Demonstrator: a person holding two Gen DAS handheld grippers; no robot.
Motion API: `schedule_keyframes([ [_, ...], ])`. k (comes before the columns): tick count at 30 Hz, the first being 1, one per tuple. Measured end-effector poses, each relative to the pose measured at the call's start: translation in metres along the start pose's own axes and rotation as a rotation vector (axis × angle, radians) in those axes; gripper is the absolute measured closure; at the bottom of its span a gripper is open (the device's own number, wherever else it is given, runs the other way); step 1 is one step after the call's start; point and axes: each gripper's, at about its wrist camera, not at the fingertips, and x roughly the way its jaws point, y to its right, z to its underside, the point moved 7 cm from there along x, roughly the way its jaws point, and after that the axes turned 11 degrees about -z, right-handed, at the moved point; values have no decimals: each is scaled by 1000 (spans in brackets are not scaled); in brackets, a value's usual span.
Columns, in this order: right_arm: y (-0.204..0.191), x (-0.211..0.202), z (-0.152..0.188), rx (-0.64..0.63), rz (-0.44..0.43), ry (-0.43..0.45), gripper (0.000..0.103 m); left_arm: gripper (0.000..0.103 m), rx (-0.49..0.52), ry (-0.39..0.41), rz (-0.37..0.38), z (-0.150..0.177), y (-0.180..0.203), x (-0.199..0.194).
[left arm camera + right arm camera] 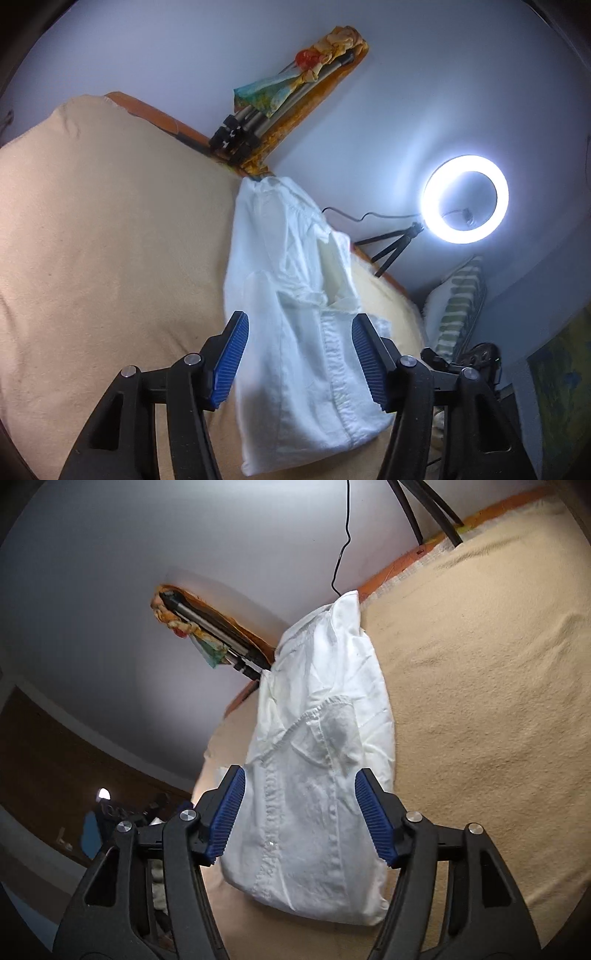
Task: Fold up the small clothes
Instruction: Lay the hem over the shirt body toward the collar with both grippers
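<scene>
Beige blanket [110, 240] over a bed, pale wall behind.

Left wrist view: white shirt [295, 314] lying in a long narrow strip on blanket, sides already turned in, button placket facing up. Left gripper [299, 358] just above near end of strip, blue pads well apart, nothing clamped; cloth visible between pads but not pressed. Likely let go so strip rests flat before next fold. Ring light [465, 199] on small tripod glowing at right beyond bed edge, striped pillow [461, 306] below it, bundled tripod legs [258, 122] on orange ledge. None of the light's glow visible from other side.

Right wrist view: same shirt [314, 775], pocket and placket clearer, far collar end reaching bed edge. Right gripper [299, 812] also spread wide over near hem, holding nothing. Dark room corner and small lamp [104, 794] at lower left, only seen here. Black cable [341, 535] hanging down wall. Next probably regrasp hem, fold toward collar.
</scene>
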Motion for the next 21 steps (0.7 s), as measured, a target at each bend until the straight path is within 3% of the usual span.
schedule_keyframes([
  [3, 5, 4, 13, -49, 64, -57, 47, 45, 16, -50, -38, 11, -8, 11],
  [6, 12, 10, 23, -88, 127, -91, 48, 45, 28, -81, -48, 19, -6, 22],
  [11, 8, 18, 24, -158, 166, -90, 49, 48, 151, -69, -93, 26, 14, 40],
  [14, 8, 27, 29, -209, 209, -117, 59, 64, 159, -94, -121, 31, 10, 56],
  [15, 9, 29, 31, -222, 220, -124, 66, 77, 152, -102, -116, 32, 7, 59],
  [17, 11, 31, 33, -223, 218, -136, 80, 84, 134, -112, -93, 30, 4, 62],
  [18, 11, 29, 33, -212, 206, -134, 87, 91, 125, -113, -79, 29, 3, 62],
  [21, 9, 20, 30, -127, 67, -111, 92, 96, 97, -125, 15, 25, 9, 53],
])
